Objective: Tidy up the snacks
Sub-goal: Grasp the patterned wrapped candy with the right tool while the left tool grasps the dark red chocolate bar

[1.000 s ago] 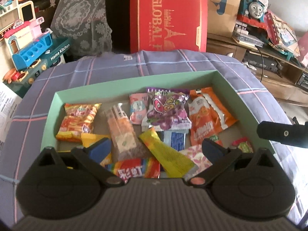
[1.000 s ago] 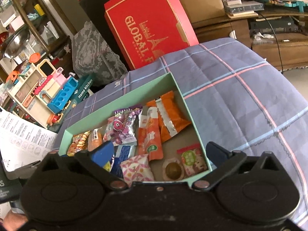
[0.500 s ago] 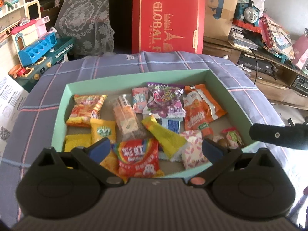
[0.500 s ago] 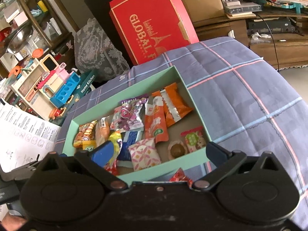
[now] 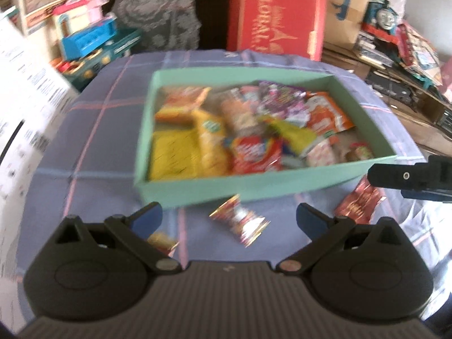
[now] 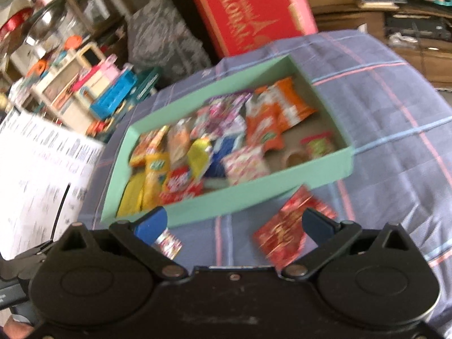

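Left wrist: three loose snacks [image 5: 238, 220]

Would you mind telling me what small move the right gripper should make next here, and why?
Probably lower the open right gripper onto the red packet just ahead of it. That packet lies on the checked cloth outside the green box, where most snacks already sit, and the fingers already straddle part of it.

A matt woven plaid cloth [image 5: 107, 152] covers the table. Ahead of both claws, the green tray [image 5: 243, 186] looks like matt card. The red packet [image 6: 285, 231] between the right claw's fingers is glossy crinkled foil, as is the wrapped candy [image 5: 240, 220] before the left claw.
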`<state>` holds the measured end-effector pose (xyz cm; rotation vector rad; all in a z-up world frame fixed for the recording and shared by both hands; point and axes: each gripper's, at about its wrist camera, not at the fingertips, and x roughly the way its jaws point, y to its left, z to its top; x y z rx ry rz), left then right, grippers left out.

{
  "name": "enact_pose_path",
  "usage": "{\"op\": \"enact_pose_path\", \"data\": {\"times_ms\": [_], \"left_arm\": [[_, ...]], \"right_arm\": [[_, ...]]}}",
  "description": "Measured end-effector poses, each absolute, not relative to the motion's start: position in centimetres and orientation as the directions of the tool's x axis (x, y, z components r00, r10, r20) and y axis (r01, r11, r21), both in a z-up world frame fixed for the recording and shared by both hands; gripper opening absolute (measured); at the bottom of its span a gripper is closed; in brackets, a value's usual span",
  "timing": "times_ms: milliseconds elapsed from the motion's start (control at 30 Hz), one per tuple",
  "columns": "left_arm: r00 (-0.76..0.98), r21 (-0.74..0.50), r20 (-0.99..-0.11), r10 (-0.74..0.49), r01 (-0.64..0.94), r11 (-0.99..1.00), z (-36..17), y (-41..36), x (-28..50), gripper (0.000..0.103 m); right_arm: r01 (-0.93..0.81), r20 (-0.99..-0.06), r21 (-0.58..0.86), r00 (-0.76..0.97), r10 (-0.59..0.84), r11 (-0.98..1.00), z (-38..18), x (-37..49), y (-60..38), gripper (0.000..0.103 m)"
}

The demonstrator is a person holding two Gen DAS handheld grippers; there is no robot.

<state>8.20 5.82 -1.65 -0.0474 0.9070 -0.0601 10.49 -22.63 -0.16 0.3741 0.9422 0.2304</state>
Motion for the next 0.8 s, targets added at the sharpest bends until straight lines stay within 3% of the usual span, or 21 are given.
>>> {"op": "enact_pose_path", "data": {"times_ms": [333,567,667,767,800], "left_arm": [[0.559,-0.066,-0.829,0.01,-0.116,0.991,-4.7,12.6,5.0,0.103],[0.546,-0.052,-0.837,0.032,-0.138,0.989,-6.8,13.7,5.7,0.103],[0.548,-0.046,-0.836,0.026,-0.117,0.992,-7.7,13.5,6.4,0.102],[0.552,-0.039,-0.834,0.011,-0.079,0.996,-8.4,13.2,6.8,0.081],[0.555,-0.033,-0.832,0.011,-0.069,0.997,-8.6,13.1,6.9,0.067]], "right_arm": [[-0.151,-0.786,0.382,0.465,0.407,0.912,-1.6,10.0,-16.8,0.103],[-0.22,-0.799,0.336,0.448,0.401,0.916,-2.2,9.9,-14.0,0.103],[-0.219,-0.801,0.325,0.454,0.391,0.92,-2.5,10.3,-13.3,0.097],[-0.212,-0.805,0.323,0.451,0.385,0.922,-2.8,11.0,-12.6,0.093],[-0.214,-0.807,0.315,0.452,0.38,0.925,-3.0,11.2,-12.3,0.091]]}}
